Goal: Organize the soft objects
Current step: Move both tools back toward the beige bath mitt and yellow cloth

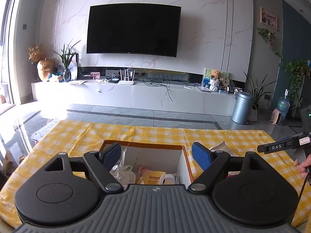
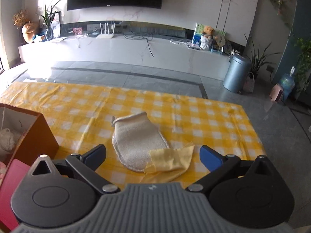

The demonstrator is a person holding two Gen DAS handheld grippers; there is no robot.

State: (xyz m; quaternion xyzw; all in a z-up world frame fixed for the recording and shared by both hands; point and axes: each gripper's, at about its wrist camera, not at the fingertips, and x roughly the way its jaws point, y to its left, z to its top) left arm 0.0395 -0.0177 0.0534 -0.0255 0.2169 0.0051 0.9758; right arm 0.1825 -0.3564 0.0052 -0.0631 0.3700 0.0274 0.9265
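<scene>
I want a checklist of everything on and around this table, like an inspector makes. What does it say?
Surface: table under a yellow checked cloth, a bit wrinkled.
Job's things: cream mitt lying flat; small yellow cloth overlapping its near end; orange box open, with a Deeyeo packet and a plastic bag inside.
Clutter: red thing beside the box, too cut off to name.
Grippers: left tongs open over the box, empty; right tongs open over the mitt and cloth, empty.
Cables: black cords trailing off the TV bench.
Surroundings: TV, router, teddy, bin, plants, water jug.
</scene>
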